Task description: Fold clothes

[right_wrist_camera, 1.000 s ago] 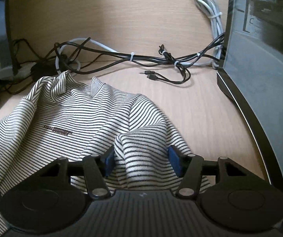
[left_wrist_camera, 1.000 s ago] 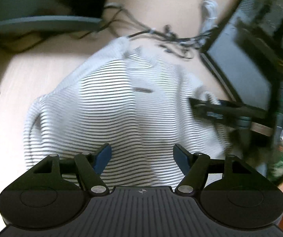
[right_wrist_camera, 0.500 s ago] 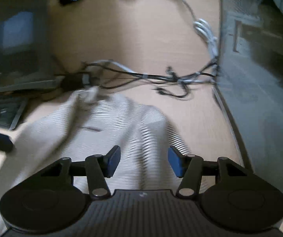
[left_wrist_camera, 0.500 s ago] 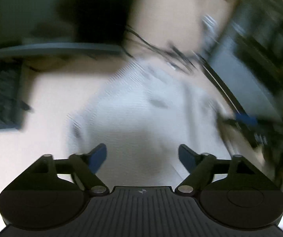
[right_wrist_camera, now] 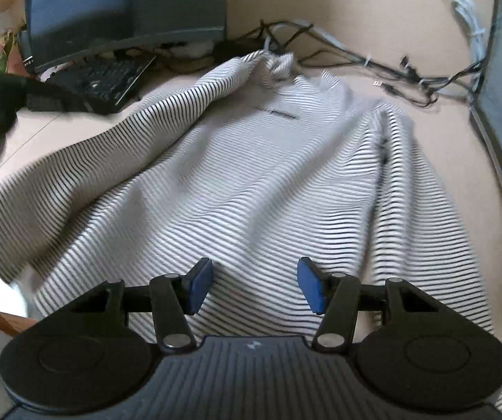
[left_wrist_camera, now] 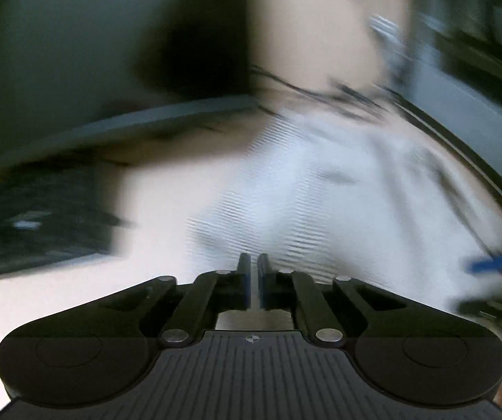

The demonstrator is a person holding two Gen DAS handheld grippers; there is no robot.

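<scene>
My left gripper (left_wrist_camera: 253,281) has just snapped closed on nothing; my right gripper (right_wrist_camera: 255,288) gapes empty over the striped shirt (right_wrist_camera: 251,175). The far cables (right_wrist_camera: 390,70) may snag it.

Soft, even daylight. Beyond the closed left jaws everything smears with motion blur. Past the right jaws the striped shirt (right_wrist_camera: 251,182) is mostly sharp, bending at the edges.

Black tool (right_wrist_camera: 254,288): blue pads (right_wrist_camera: 200,288), silver pivot screws, ribbed grey housing.

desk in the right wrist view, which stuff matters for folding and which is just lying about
For the job:
- white cotton shirt with thin black stripes
- right hand-held gripper

Lying about:
- black computer keyboard
- tangled black and white cables
- dark monitor
</scene>
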